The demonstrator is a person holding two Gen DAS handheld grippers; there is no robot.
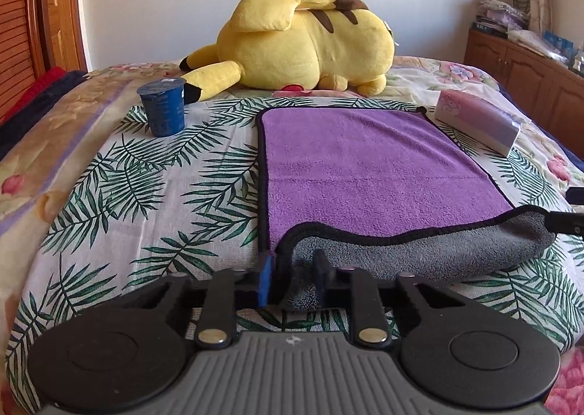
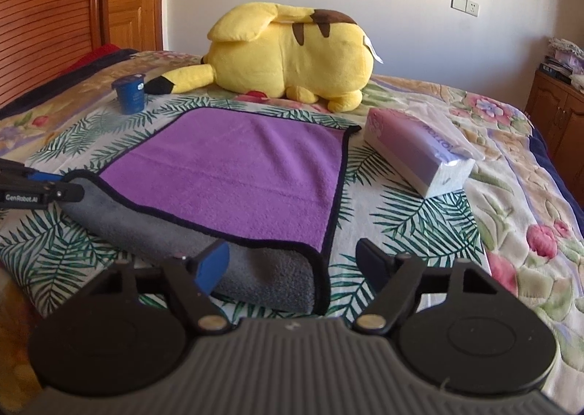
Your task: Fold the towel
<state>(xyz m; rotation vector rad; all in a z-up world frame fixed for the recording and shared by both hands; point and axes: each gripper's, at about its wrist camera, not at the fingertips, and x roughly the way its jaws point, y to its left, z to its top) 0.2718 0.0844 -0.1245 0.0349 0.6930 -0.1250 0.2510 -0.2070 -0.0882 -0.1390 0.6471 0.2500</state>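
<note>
A purple towel (image 1: 365, 166) with a grey underside and black edging lies on the bed; it also shows in the right wrist view (image 2: 237, 174). Its near edge is turned up, showing grey. My left gripper (image 1: 294, 278) is partly closed around the towel's near left corner, with cloth between the blue pads. My right gripper (image 2: 292, 261) is open, its jaws on either side of the near right corner, which lies between them. The left gripper's tip shows at the left edge of the right wrist view (image 2: 43, 188).
A blue cup (image 1: 162, 106) stands left of the towel. A pink tissue box (image 1: 478, 121) lies to its right. A big yellow plush toy (image 1: 303, 46) lies behind. The leaf-print sheet (image 1: 146, 196) covers the bed. Wooden cabinets (image 1: 529, 72) stand at right.
</note>
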